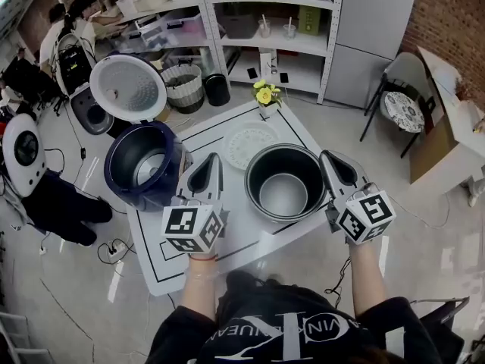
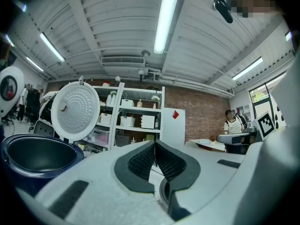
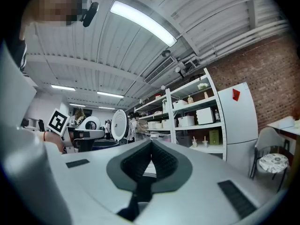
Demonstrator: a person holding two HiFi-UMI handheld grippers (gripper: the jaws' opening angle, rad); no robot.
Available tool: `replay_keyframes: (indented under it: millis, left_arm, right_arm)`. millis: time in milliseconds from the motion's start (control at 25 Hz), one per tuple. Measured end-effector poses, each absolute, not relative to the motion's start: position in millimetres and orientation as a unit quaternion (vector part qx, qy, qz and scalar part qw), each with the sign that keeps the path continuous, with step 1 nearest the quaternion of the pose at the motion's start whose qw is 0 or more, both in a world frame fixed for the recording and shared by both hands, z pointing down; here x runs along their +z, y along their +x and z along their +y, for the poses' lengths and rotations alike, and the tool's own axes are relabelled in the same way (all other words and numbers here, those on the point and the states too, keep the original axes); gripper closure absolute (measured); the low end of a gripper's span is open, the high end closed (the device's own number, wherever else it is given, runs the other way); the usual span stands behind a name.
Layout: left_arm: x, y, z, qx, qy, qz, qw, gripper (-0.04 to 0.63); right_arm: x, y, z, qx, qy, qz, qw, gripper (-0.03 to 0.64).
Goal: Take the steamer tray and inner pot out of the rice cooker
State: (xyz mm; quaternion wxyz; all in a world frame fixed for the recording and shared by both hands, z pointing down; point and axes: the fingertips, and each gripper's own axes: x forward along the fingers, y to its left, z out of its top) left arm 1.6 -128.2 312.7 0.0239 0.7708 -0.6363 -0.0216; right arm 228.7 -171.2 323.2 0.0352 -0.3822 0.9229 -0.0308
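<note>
The black inner pot (image 1: 284,182) stands empty on the white table (image 1: 227,258). Just behind it lies the round white steamer tray (image 1: 248,144). The dark blue rice cooker (image 1: 144,165) stands at the table's left with its white lid (image 1: 127,87) up and its well empty. My left gripper (image 1: 214,158) hangs left of the pot, clear of its rim, shut with nothing held. My right gripper (image 1: 326,156) hangs by the pot's right rim, also shut and empty. In the left gripper view the pads of the left gripper (image 2: 154,146) meet, with the cooker (image 2: 33,158) at the left. The right gripper (image 3: 151,146) shows closed pads too.
A vase of yellow flowers (image 1: 265,93) stands at the table's far edge. Shelving (image 1: 265,21), a woven basket (image 1: 183,86) and a black bin (image 1: 217,89) are behind. A chair (image 1: 402,97) is at the right; other cookers and cables lie on the floor at the left.
</note>
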Motion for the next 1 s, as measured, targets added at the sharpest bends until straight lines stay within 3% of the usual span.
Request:
replay_keyframes:
  millis: [1000]
  left_arm:
    - [321,-8,-118,-0.010,0.761,-0.648,0.041,0.583]
  right_arm:
    - [333,211,-170,-0.039,-0.355,0.934,0.015,0.618]
